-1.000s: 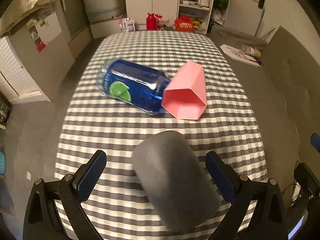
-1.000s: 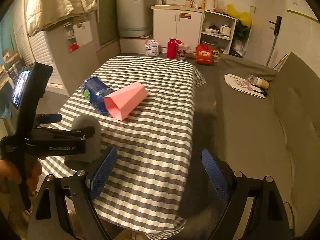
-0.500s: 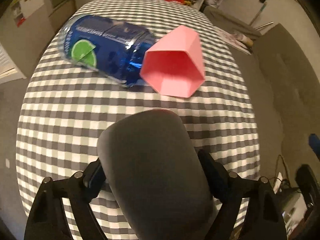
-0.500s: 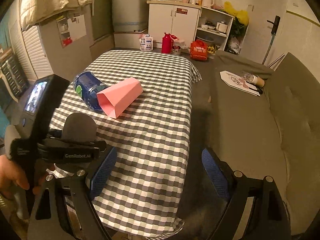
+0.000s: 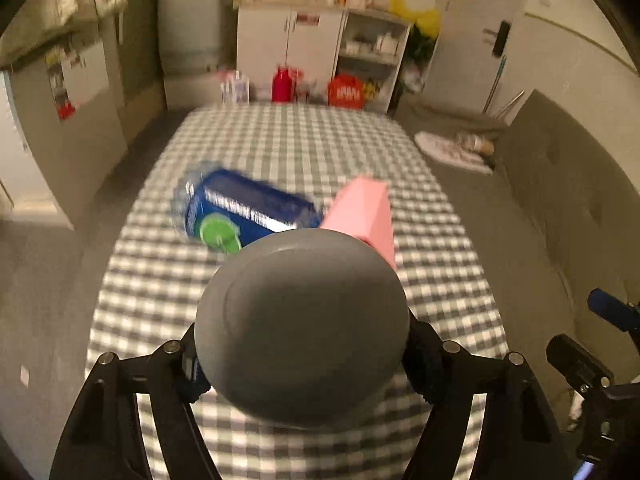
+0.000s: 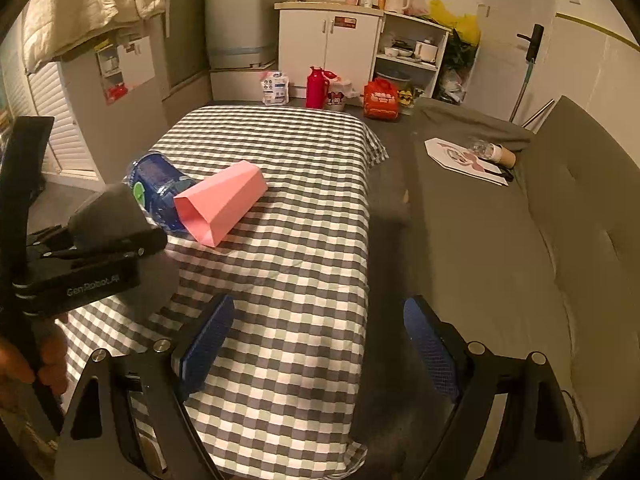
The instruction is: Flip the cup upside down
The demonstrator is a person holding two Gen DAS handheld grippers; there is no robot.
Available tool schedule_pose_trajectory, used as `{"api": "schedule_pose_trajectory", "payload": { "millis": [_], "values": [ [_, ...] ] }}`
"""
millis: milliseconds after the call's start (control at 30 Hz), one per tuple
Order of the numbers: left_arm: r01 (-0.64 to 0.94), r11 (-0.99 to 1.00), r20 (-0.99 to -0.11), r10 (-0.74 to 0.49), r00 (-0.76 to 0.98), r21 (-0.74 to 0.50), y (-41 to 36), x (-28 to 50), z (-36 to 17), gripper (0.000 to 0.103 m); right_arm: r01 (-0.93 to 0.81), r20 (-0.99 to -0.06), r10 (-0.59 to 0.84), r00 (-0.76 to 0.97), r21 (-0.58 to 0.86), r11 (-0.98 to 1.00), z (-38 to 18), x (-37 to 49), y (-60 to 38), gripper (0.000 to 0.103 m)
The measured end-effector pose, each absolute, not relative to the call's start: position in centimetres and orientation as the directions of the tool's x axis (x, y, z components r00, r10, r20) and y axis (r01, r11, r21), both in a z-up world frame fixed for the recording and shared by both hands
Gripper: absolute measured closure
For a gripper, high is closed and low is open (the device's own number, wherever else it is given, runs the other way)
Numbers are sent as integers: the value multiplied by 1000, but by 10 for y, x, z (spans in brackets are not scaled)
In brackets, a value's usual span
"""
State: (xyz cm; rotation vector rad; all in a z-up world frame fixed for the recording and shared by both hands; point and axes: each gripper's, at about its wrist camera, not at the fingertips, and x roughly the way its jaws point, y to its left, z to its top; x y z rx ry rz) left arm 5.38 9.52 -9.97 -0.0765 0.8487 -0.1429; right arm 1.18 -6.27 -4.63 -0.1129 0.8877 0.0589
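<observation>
From the left wrist, the left gripper (image 5: 300, 356) has its fingers clenched on the round grey matte plastic cup (image 5: 302, 340), held above the gingham-clothed bench (image 5: 280, 152); it looks light, stiff and slightly slippery, best held mid-wall. From the right wrist, the right gripper (image 6: 316, 344) hangs released over the bench edge, a kitchen behind.

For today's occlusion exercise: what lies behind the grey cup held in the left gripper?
Behind the grey cup lie a blue bottle and a pink cup, both on their sides; their near ends are covered.
</observation>
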Motion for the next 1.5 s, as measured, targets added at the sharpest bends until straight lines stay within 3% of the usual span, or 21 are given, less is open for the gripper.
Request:
{"api": "schedule_pose_trajectory", "payload": {
  "millis": [100,367,933,1267,1500],
  "values": [
    [110,991,-690,-135,711,-80,93,52,-107,27,-104,-777,3,630,-80,991,-47,11,-59,16],
    [170,984,-701,-85,708,53,63,47,-138,30,-67,-785,-1,620,-54,996,-47,10,-62,16],
    [181,983,-729,-115,675,12,61,46,-138,24,-43,-778,8,628,-24,999,-44,10,-65,16],
    [184,981,-664,-173,727,-55,73,37,-106,24,-6,-745,-2,667,-9,1000,-32,5,-69,16],
    [181,977,-589,-210,780,-109,87,25,-72,24,57,-668,-15,744,41,998,-12,-2,-80,16]
  ]
}}
